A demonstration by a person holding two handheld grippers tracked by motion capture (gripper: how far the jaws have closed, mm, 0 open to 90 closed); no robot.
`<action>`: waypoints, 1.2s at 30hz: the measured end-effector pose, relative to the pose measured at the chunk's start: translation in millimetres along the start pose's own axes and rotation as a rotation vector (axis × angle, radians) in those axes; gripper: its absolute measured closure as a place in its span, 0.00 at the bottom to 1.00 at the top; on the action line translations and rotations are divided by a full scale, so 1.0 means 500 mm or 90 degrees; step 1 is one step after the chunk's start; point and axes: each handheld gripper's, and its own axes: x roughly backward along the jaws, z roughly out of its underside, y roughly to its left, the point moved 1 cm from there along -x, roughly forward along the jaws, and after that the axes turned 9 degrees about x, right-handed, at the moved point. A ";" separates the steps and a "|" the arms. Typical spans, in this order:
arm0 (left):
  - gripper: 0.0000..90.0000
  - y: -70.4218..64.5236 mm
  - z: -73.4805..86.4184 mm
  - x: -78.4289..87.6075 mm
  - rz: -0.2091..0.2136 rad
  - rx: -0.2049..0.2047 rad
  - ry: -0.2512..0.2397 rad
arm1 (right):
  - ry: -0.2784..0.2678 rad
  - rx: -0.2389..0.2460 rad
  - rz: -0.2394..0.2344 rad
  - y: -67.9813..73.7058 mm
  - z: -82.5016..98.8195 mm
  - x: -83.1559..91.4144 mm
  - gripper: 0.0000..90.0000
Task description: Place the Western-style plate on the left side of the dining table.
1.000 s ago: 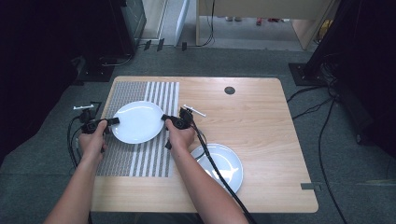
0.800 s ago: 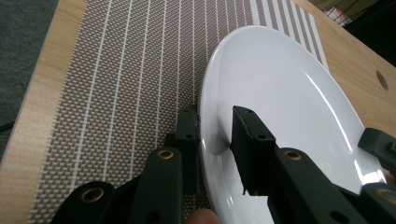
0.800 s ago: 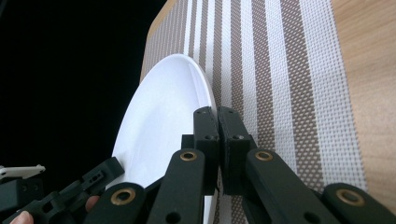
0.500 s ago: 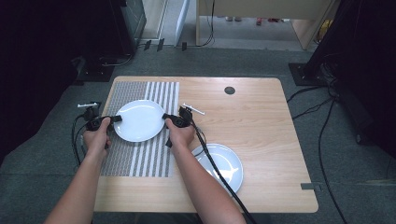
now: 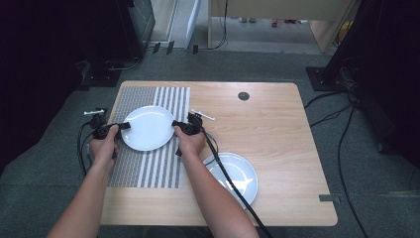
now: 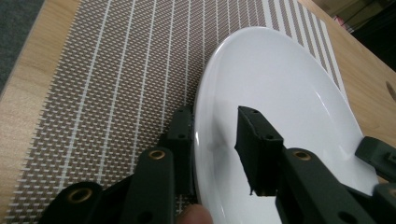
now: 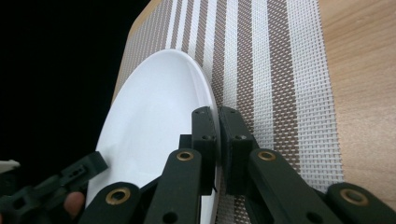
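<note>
A white plate lies on a brown-and-white striped placemat at the table's left. My left gripper is at the plate's left rim. In the left gripper view its jaws have just been opening: one sits beside the rim on the placemat, the other stands clear above the plate. My right gripper holds the opposite rim. In the right gripper view it is shut on the edge of the plate.
A second white plate lies on the bare wooden table near the front, under the right forearm and its cable. A small white utensil lies just beyond the right gripper. A round black grommet sits farther back.
The left gripper's jaws have parted a little at the plate's left rim. Both hands and the plate stay about where they were.
</note>
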 end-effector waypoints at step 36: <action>0.21 -0.086 0.106 0.082 -0.007 -0.231 -0.022 | 0.073 0.325 -0.057 0.050 -0.016 0.115 0.35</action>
